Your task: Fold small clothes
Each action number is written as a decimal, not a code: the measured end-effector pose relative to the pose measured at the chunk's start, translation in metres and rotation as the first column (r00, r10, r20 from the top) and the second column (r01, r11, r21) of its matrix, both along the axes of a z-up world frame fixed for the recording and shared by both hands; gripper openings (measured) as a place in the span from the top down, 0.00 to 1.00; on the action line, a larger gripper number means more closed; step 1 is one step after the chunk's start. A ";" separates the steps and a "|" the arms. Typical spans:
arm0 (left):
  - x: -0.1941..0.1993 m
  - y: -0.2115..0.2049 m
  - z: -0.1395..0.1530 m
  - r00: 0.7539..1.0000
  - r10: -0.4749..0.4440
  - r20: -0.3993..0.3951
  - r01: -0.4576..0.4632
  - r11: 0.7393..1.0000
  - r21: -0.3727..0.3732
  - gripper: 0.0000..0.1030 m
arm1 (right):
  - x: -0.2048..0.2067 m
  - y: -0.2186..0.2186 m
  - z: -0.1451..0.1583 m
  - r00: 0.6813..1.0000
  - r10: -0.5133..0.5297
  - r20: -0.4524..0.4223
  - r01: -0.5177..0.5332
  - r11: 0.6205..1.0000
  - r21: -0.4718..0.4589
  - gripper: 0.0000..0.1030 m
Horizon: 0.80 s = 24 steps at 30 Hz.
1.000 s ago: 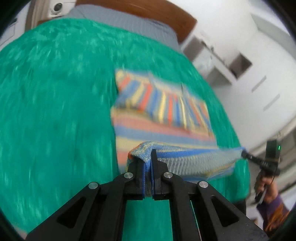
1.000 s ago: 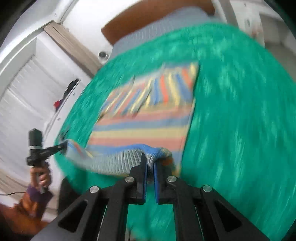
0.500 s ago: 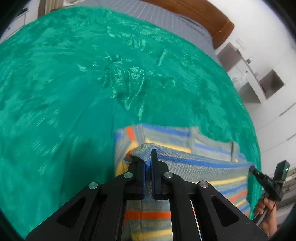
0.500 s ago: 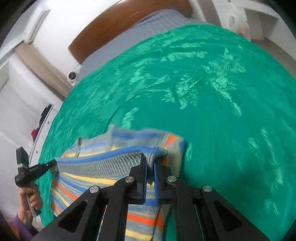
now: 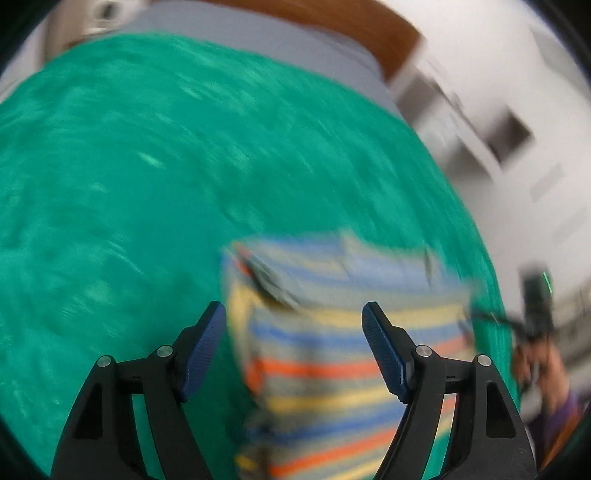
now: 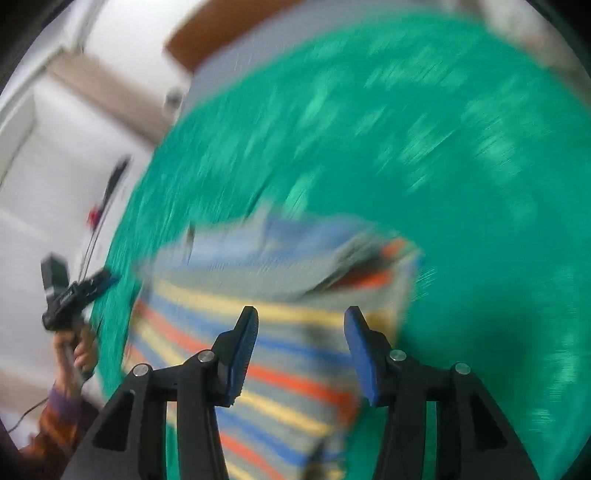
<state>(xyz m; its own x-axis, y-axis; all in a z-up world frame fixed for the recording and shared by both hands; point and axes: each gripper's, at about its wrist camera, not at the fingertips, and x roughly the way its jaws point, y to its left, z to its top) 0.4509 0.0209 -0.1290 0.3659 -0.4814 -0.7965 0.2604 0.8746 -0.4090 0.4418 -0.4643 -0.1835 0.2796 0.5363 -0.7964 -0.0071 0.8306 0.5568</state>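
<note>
A small striped knit garment (image 5: 332, 332), blue, yellow, orange and grey, lies folded over on the green bedspread (image 5: 129, 184). My left gripper (image 5: 293, 314) is open and empty just above the garment's near left part. My right gripper (image 6: 300, 319) is open and empty above the garment (image 6: 280, 295) near its right edge. The right gripper also shows in the left wrist view (image 5: 532, 317), held in a hand, and the left gripper shows at the left of the right wrist view (image 6: 74, 291). Both views are blurred by motion.
The green bedspread (image 6: 443, 147) covers the bed, with a grey sheet (image 5: 258, 33) and brown headboard (image 5: 332, 14) at the far end. White cabinets (image 5: 517, 129) stand to the right, white wall panels (image 6: 44, 166) to the left.
Both grippers were shut on the garment's hem and carried it forward over the rest. Now both have opened and let it go, and the folded layer lies on the garment.
</note>
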 end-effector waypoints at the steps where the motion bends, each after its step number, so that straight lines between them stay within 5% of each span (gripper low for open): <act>1: -0.003 -0.009 -0.005 0.999 -0.027 -0.018 0.027 1.000 0.005 0.24 | 0.016 0.011 -0.010 1.000 0.002 -0.018 -0.002 1.000 -0.012 0.52; 4: -0.012 -0.027 -0.014 0.998 -0.053 -0.040 0.053 0.999 0.000 0.24 | 0.048 0.017 -0.002 0.982 -0.125 0.143 0.124 0.992 0.011 0.52; 6: -0.014 -0.031 -0.017 0.997 -0.058 -0.048 0.057 0.998 -0.018 0.24 | 0.051 0.009 0.017 0.925 -0.258 0.278 0.251 0.966 0.060 0.52; 8: -0.014 -0.035 -0.018 0.996 -0.073 -0.045 0.072 0.997 -0.030 0.21 | 0.042 0.004 0.030 0.901 -0.304 0.310 0.280 0.953 0.119 0.51; 12: 0.001 -0.047 -0.025 0.998 -0.057 -0.006 0.057 0.998 0.032 0.19 | 0.008 0.026 0.039 0.948 -0.088 0.307 0.094 0.996 -0.005 0.51; 15: 0.029 -0.033 -0.034 0.995 0.098 0.012 -0.099 0.993 0.057 0.20 | -0.037 0.043 0.027 0.964 0.099 0.248 -0.087 0.994 -0.061 0.45; 17: 0.045 -0.011 -0.039 0.970 0.244 0.018 -0.244 0.961 0.132 0.27 | -0.075 0.045 0.009 0.966 0.179 0.185 -0.157 0.979 -0.131 0.45; 18: 0.047 0.000 -0.038 0.953 0.302 0.028 -0.302 0.937 0.174 0.31 | -0.092 0.044 0.002 0.967 0.199 0.161 -0.169 0.968 -0.183 0.45; 20: 0.038 0.020 -0.031 0.944 0.330 0.017 -0.329 0.936 0.128 0.31 | -0.132 0.030 -0.002 0.966 0.188 0.179 -0.131 0.949 -0.286 0.45; 24: -0.022 0.041 -0.011 0.969 0.246 0.030 -0.247 0.969 0.022 0.18 | -0.180 0.000 0.014 0.966 0.057 0.254 -0.003 0.978 -0.209 0.45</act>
<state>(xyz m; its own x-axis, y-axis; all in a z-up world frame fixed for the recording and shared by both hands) 0.4292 0.0621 -0.1405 0.4922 -0.3536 -0.7954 0.0462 0.9231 -0.3818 0.2614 -0.4645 -0.1691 0.4757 0.3806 -0.7930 -0.1540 0.9237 0.3509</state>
